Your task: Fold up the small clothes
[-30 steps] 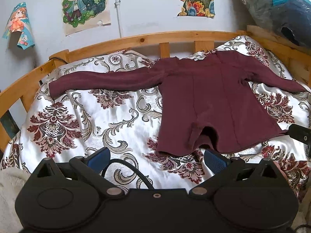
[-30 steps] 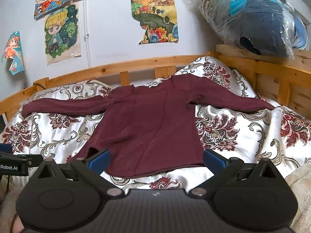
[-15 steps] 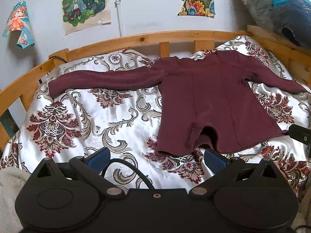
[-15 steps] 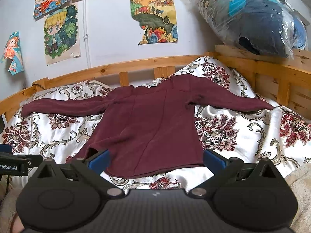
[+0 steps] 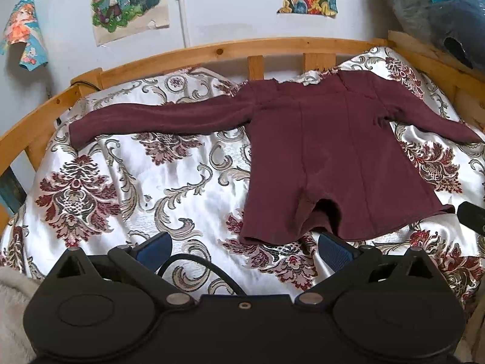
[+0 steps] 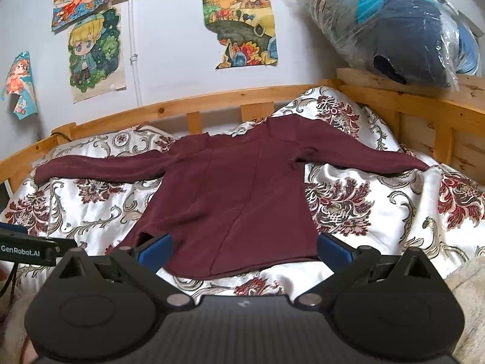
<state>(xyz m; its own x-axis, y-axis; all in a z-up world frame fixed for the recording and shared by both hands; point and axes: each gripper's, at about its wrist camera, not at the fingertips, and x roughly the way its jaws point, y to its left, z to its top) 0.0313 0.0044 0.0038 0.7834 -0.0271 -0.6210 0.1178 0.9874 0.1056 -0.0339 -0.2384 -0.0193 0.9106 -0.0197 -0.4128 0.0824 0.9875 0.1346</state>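
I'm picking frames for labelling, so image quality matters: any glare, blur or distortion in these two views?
Left wrist view: sharp; sheen glares on the satin bedspread; fisheye bows the wooden bed rail. Right wrist view: also sharp; the maroon top is evenly lit; glare on the plastic-wrapped bundle; edges curve.

Plain maroon long-sleeved knit top (image 5: 327, 163); white satin bedspread (image 5: 169, 182), dark-red and gold damask; blue gripper pads (image 5: 333, 250).
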